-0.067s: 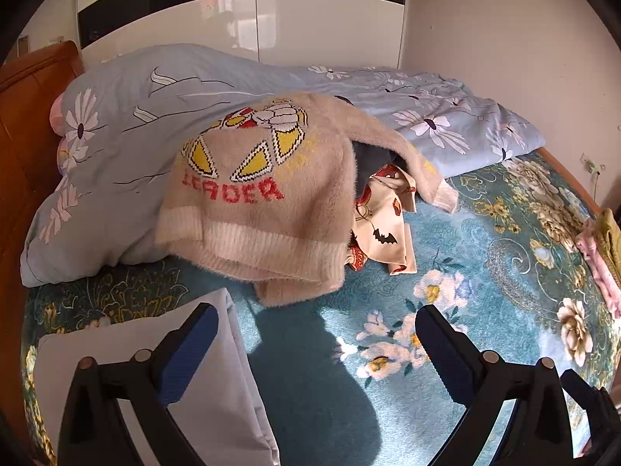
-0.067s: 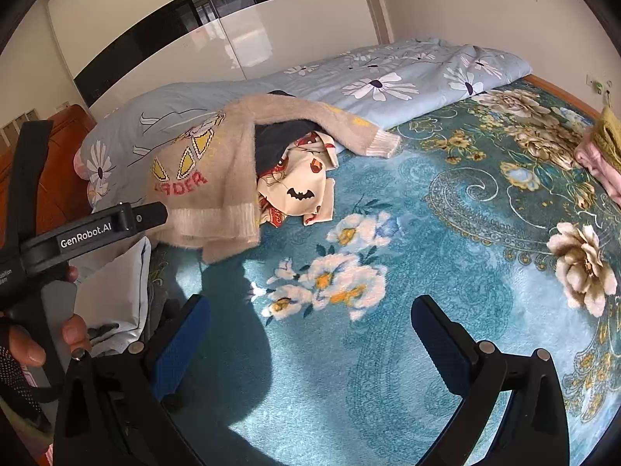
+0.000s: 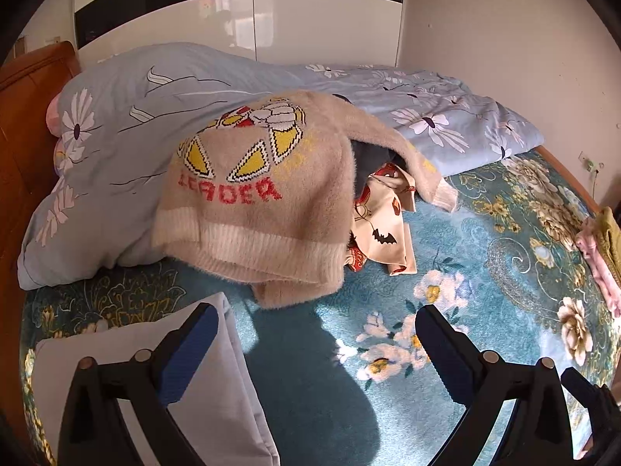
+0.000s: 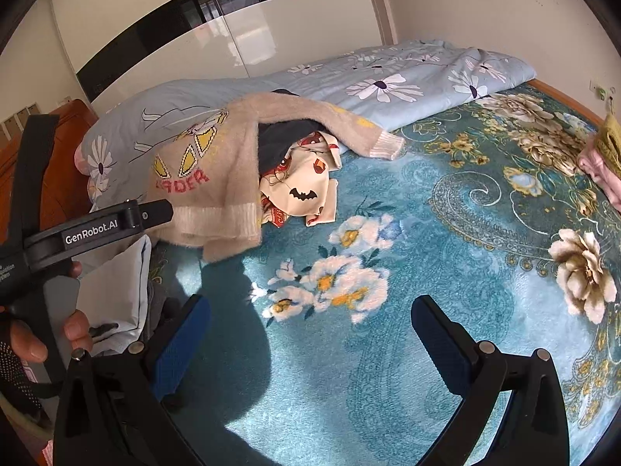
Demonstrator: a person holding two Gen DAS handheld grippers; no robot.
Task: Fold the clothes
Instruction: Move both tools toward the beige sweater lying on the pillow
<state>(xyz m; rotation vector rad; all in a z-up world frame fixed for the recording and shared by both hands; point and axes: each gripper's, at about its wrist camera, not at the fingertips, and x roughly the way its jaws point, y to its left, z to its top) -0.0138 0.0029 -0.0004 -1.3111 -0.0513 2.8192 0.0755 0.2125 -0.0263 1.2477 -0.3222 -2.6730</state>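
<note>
Both the left gripper [image 3: 314,343] and right gripper [image 4: 310,334] hang spread and empty; the beige sweater [image 3: 256,209] lies ahead, covering what may be a dark garment.

Dark garment [image 3: 368,155] mostly hidden under sweater [image 3: 256,209]; pink clothes [image 3: 597,260] cut by edge.

Home bedroom. Bed [image 3: 485,272] ahead of the tool, covered by a teal floral plush blanket [image 4: 446,256], with a rumpled blue flowered duvet [image 3: 427,116] at the far side. Wooden headboard [image 3: 23,124] far left; glossy white wardrobe doors [image 3: 310,27] behind. Loose clothes heaped on the bed: beige knit sweater [image 3: 252,209], printed garment [image 4: 302,190].
</note>
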